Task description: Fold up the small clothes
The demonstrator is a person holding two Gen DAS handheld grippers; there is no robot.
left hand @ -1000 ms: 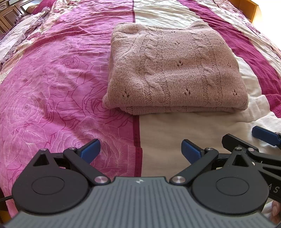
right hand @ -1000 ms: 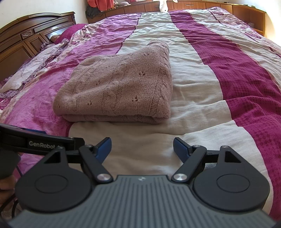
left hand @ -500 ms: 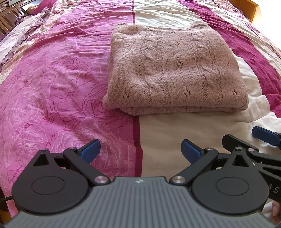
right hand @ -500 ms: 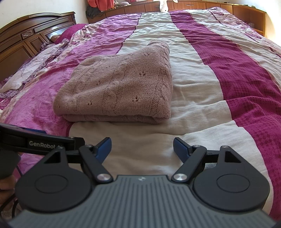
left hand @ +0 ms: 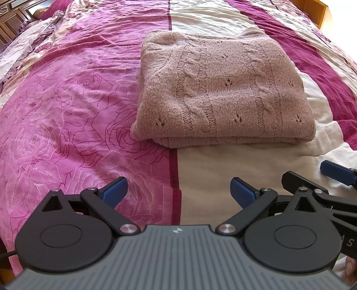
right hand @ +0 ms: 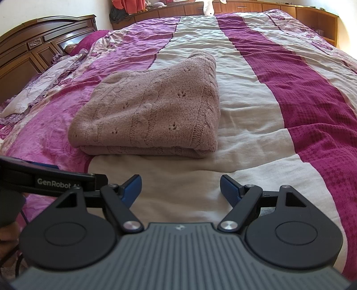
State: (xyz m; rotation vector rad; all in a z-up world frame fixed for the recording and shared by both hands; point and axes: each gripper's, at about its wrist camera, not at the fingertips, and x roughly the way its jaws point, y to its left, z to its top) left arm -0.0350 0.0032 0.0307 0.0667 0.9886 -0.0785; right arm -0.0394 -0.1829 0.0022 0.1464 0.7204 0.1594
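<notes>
Sweater of dusty pink cable knit lies folded into a neat rectangle on the bed cover, its layered fold edge facing the cameras. It straddles the seam where the pink rose-printed panel of the cover meets a cream stripe, with dark magenta stripes running farther to the right. Left gripper hangs low over the cover, near the sweater's front edge but apart from it, its blue-padded jaws spread wide with nothing between them. Right gripper sits just beside it, also short of the sweater, jaws likewise spread and empty over the cream stripe. In the left wrist view, one blue fingertip and black linkage of the right gripper show at the right edge; in the right wrist view, the black body of the left gripper crosses the left edge. A wooden headboard stands at the far left, with rumpled pale bedding before it, and low wooden cabinets line the far wall.
</notes>
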